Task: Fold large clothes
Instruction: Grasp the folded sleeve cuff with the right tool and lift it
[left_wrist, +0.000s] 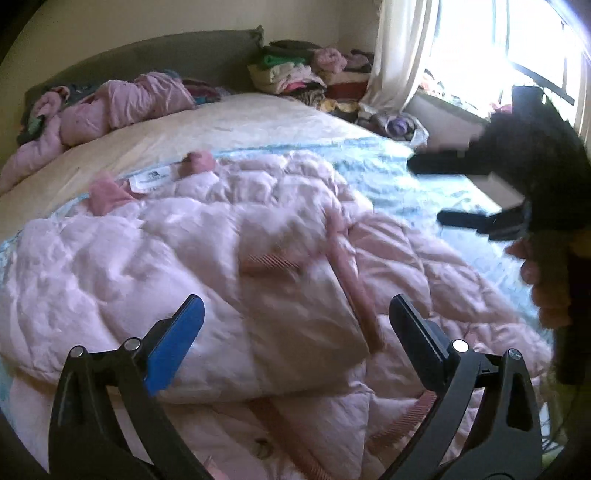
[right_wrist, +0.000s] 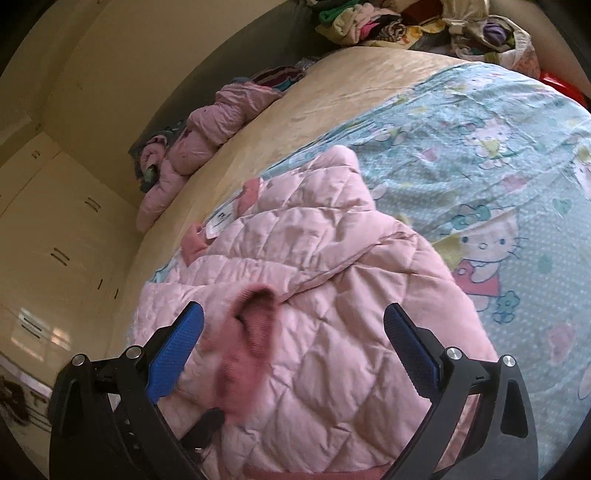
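Note:
A large pale pink quilted jacket (left_wrist: 221, 236) lies spread and partly folded on the bed; it also shows in the right wrist view (right_wrist: 332, 295). Its darker pink ribbed cuff (right_wrist: 251, 332) lies between my right fingers. My left gripper (left_wrist: 295, 328) is open just above the jacket's near part, holding nothing. My right gripper (right_wrist: 293, 339) is open over the jacket, and it shows at the right of the left wrist view (left_wrist: 436, 192), open above the sheet.
A light blue Hello Kitty sheet (right_wrist: 498, 184) covers the near part of the cream mattress (left_wrist: 184, 122). Another pink garment (left_wrist: 122, 103) lies at the headboard. Piled clothes (left_wrist: 295, 74) sit at the far corner by a curtain (left_wrist: 399, 55) and window.

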